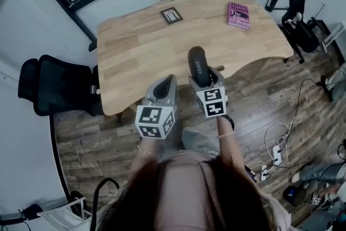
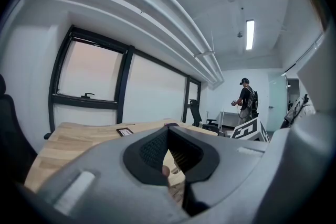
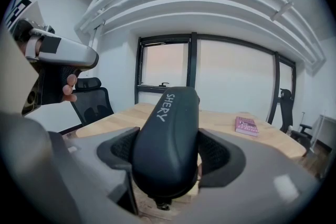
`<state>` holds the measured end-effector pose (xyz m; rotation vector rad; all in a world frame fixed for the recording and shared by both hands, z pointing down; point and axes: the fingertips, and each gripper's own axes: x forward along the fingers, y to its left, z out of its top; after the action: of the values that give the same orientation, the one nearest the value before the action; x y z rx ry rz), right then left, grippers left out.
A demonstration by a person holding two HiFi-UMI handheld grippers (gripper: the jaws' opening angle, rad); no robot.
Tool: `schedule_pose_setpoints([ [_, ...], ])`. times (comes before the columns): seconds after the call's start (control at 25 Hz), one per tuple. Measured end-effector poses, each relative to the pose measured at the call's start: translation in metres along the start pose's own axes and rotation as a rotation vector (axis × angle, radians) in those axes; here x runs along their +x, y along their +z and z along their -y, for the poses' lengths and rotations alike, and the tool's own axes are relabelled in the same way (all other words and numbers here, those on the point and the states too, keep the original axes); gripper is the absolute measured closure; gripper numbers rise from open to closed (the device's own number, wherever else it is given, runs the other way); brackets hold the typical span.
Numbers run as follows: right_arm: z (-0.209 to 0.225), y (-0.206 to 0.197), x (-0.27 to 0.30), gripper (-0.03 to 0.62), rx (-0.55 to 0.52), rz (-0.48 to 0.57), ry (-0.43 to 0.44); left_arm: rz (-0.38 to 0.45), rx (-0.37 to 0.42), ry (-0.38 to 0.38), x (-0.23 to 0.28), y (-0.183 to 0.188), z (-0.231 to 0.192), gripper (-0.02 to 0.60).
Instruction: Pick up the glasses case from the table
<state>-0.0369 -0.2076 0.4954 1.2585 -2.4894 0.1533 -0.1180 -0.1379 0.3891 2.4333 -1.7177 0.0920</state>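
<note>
The black glasses case (image 1: 198,65) with white lettering is held up, clamped between the jaws of my right gripper (image 1: 205,75) over the front edge of the wooden table (image 1: 140,46). In the right gripper view the case (image 3: 168,139) fills the middle, squeezed between both pads (image 3: 218,157), and points away from the camera. My left gripper (image 1: 170,79) hovers just left of it near the table's front edge, its jaws shut with nothing between them; its tips (image 2: 168,128) meet in the left gripper view. The left gripper (image 3: 52,60) also shows at the upper left of the right gripper view.
A pink book (image 1: 239,14) lies at the table's far right and a small dark-framed card (image 1: 171,15) at the far middle. A black office chair (image 1: 54,86) stands left of the table. Cables and a power strip (image 1: 277,153) lie on the floor at right. A person (image 2: 245,99) stands far off.
</note>
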Motion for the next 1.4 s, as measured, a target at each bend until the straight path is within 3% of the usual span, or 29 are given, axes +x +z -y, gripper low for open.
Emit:
schedule_pose_setpoints([
  [1.4, -0.022, 0.039, -0.132, 0.247, -0.028, 0.209, -0.012, 0.059, 0.058, 0.04, -0.087, 0.004, 0.059, 0.572],
])
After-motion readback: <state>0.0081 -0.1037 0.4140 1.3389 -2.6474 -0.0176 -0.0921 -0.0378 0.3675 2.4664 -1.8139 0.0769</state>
